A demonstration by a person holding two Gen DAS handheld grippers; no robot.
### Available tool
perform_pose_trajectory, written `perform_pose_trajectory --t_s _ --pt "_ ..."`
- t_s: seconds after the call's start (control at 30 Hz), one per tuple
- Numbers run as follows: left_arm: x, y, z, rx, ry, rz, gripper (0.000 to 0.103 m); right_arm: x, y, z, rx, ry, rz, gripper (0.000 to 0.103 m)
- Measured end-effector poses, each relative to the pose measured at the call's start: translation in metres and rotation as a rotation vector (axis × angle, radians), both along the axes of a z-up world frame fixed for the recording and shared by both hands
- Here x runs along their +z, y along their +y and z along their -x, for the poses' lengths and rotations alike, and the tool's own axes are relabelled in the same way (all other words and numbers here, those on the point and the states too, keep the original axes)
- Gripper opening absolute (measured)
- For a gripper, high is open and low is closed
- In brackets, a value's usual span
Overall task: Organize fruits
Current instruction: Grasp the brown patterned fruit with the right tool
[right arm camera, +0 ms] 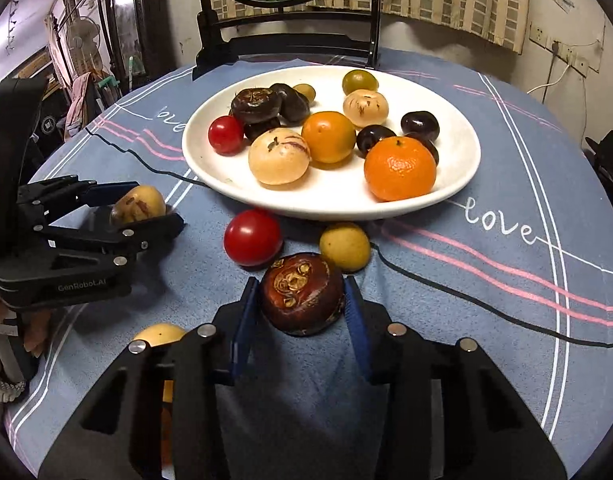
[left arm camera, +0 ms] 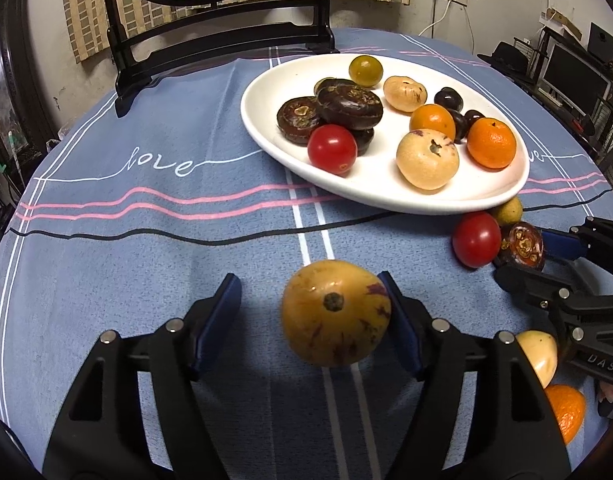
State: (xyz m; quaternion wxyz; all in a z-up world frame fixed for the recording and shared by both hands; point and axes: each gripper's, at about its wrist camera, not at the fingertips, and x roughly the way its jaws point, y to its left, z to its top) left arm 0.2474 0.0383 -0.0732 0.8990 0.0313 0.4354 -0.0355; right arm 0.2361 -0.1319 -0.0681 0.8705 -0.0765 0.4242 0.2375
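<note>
Left gripper [left arm camera: 310, 320] spread around yellow streaked fruit [left arm camera: 335, 313], only one pad touching; centre, then squeeze gently. Right gripper [right arm camera: 302, 308] clamps water chestnut [right arm camera: 302, 294]; lift over plate [right arm camera: 462, 184] rim.

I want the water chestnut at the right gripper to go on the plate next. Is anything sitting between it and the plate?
Yes. A red tomato and a yellow-green fruit lie on the cloth between the water chestnut and the near rim of the plate. Carried above them, the path looks clear.
</note>
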Motion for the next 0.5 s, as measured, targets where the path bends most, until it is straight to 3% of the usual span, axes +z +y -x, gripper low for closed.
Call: perform_pose_trajectory --t_s 0.07,0.13,0.2,0.43,0.5 --pt "0.0 0.0 0.001 -0.004 -0.004 0.003 0.066 0.0 0.0 0.0 0.0 0.001 -0.001 0.042" --pt "0.002 -0.004 0.004 -0.036 -0.016 0.016 0.044 0.0 -0.001 0.0 0.001 0.003 -0.005 0.042" --pt "0.002 -0.01 0.006 -0.048 -0.024 -0.01 0.045 0.0 -0.002 0.0 0.003 0.004 -0.009 0.042" --pt "0.004 -0.006 0.012 -0.05 -0.022 0.05 0.045 0.001 -0.005 0.002 0.002 0.009 -0.021 0.042" --pt "0.011 -0.011 0.022 -0.055 -0.063 0.022 0.045 0.004 -0.008 0.003 -0.001 0.005 -0.034 0.042"
